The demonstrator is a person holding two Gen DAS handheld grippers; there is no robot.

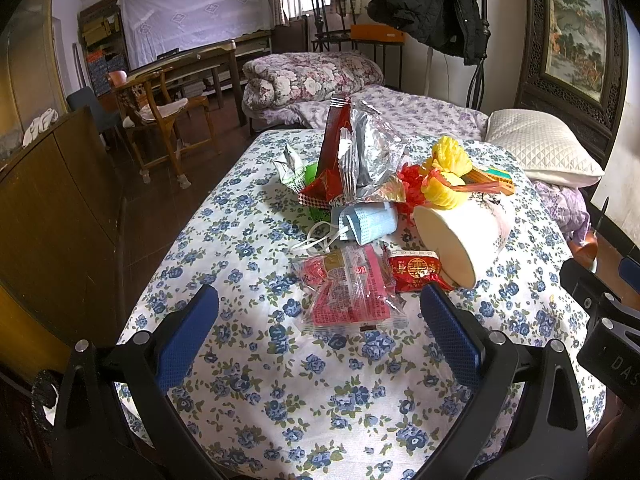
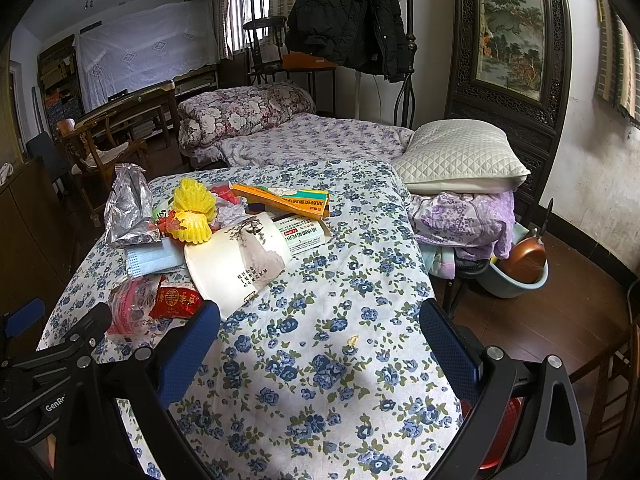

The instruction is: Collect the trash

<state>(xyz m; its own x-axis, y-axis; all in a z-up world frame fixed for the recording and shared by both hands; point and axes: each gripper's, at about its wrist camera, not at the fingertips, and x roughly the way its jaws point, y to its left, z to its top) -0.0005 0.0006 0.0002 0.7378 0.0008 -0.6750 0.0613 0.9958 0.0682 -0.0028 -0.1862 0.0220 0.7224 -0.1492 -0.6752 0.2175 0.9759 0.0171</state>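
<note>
soft window daylight, sharp (fisheye-warped edges)

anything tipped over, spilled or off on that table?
Yes. The paper cup lies on its side on the floral tablecloth, its mouth toward the open medicine box. Around it lies a heap of litter: a crumpled foil bag, a used face mask and snack wrappers. No liquid spill shows.

Trash lies heaped on the far half of the floral-clothed tabletop: a tipped white paper cup, a blue face mask, crumpled silver foil bags, yellow foam netting, and two flat medicine boxes. Nearest lie a pink clear wrapper and a small red packet, side by side.
</note>
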